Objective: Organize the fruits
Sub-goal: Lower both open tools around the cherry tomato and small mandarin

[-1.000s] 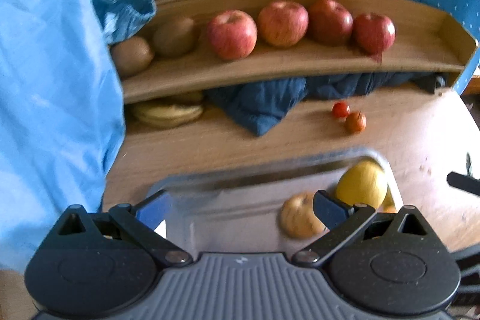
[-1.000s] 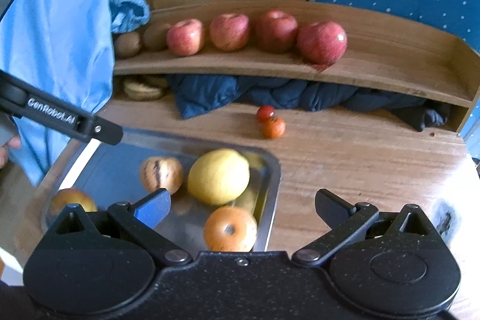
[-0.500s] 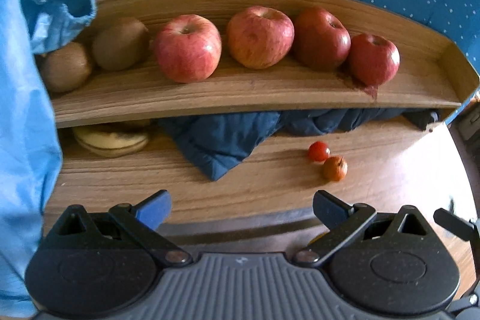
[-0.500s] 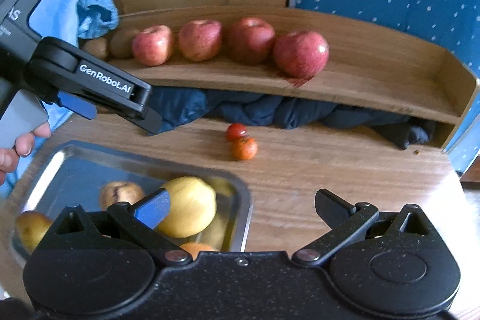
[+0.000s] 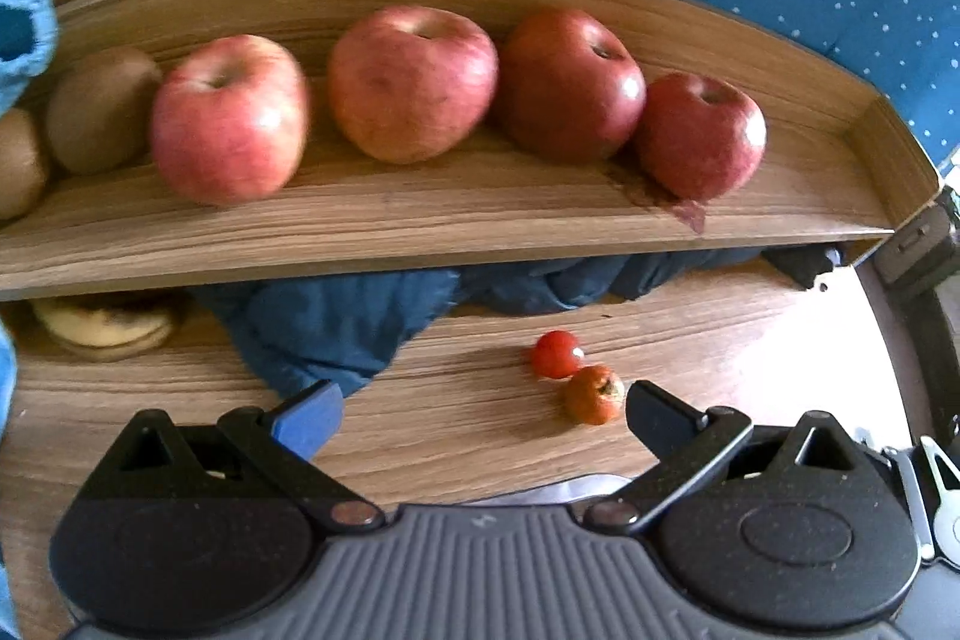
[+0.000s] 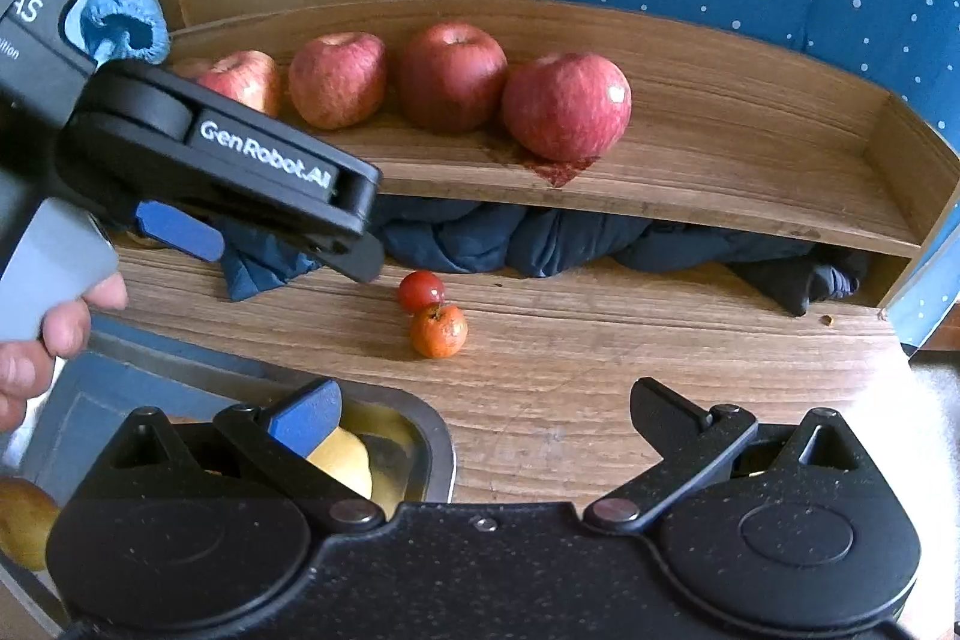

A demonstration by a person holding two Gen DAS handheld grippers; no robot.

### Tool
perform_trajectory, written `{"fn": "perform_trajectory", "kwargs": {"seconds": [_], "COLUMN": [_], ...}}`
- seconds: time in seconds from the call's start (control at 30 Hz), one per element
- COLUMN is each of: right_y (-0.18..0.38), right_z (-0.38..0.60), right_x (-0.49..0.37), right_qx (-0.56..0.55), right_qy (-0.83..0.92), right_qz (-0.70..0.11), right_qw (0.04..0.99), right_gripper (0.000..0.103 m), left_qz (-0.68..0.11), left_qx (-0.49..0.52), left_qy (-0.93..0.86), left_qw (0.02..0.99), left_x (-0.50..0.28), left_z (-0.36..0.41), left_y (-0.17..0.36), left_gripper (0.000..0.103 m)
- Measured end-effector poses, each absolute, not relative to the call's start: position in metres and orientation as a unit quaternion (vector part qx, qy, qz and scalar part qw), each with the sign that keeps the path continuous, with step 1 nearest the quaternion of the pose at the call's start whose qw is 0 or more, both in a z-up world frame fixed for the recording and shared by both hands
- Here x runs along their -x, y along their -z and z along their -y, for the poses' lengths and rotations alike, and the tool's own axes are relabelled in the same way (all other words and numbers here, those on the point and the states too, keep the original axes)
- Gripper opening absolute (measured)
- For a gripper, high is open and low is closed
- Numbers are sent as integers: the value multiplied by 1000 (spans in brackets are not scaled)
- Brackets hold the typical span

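- Two grippers, both mine: left gripper (image 5: 480, 409) and right gripper (image 6: 483, 412) hold their jaws spread wide, nothing between them
- Near me, a metal tray (image 6: 435, 445) holds a yellow fruit (image 6: 345, 460)
- Past it, a red tomato (image 5: 557, 353) touches an orange one (image 5: 593, 394) on the wooden table (image 5: 468, 430)
- Farthest, four apples (image 5: 414, 82) line the shelf (image 5: 420, 220), kiwis (image 5: 99, 109) at their left

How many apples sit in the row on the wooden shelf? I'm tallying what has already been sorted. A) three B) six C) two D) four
D: four red apples stand side by side on the wooden shelf, right of the kiwis.
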State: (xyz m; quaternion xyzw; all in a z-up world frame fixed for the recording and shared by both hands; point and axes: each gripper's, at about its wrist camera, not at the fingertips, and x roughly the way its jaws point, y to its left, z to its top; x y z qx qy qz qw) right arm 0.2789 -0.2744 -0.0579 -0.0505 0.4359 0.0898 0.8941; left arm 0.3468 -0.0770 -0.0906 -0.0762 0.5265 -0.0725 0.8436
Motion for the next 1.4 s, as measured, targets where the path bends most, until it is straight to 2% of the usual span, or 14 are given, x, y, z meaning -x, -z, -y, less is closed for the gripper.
{"fn": "perform_trajectory", "kwargs": {"seconds": [0.53,1.1,1.3,1.4], "right_y": [76,84,84,85], "right_z": [271,261,259,256], "right_x": [-299,-313,-319,-321], "right_qx": [31,34,40,45], "right_qy": [-81,-101,-109,-114], "right_qz": [-452,-451,-447,-451], "right_qw": [888,886,887,884], "right_gripper": [101,86,77,68], "left_qz": [-550,-554,-558,-559], "left_qx": [131,165,171,175], "left_qy": [92,83,81,84], "left_qw": [819,812,808,806], "left_x": [-378,-389,-390,-389], "left_z": [89,83,80,79], "left_y": [114,119,120,119], "left_gripper": [102,95,87,78]}}
